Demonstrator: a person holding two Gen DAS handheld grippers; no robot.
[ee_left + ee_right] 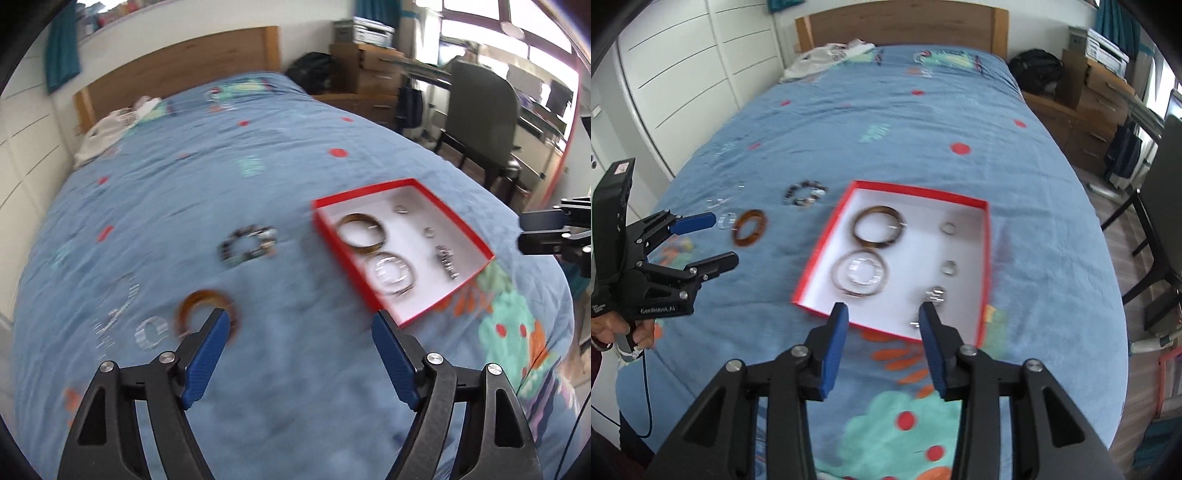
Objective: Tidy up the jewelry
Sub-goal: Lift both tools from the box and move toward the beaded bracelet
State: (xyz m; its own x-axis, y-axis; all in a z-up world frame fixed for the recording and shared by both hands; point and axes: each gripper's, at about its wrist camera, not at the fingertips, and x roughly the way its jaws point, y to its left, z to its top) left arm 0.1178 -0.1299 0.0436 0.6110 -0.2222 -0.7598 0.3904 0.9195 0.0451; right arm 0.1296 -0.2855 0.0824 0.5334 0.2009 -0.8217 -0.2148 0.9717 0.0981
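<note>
A shallow red box (983,273) with a white floor lies on the blue bedspread (886,122), turned cornerwise rather than square to the bed. In the right wrist view its long sides run from about 7 o'clock up toward 1 o'clock. Inside it, at 10 o'clock of the floor, a brown bangle (878,228) lies flat. Just below it, toward 7 o'clock, lies a stack of clear and pinkish bangles (860,277); whether the two groups touch is hard to tell through the motion blur. Along the 3 o'clock side sit small silver rings (948,228), and a larger silver piece (936,295) whose shape is too smeared to read.

Outside the box, toward 9 o'clock, an amber bangle (750,228) lies flat. A beaded bracelet (805,194) sits farther up at 10 o'clock, and a clear piece (727,220) is just beside the amber one. Faint thin items above them cannot be made out.

The right gripper (882,314) hangs over the near edge of the box with its blue pads apart and nothing between them. The left gripper (301,319) hangs over bare bedspread, spread wide and empty; its left finger hides part of the amber bangle (207,306). A hand (628,328) holding that tool is cut off at the frame's edge.
</note>
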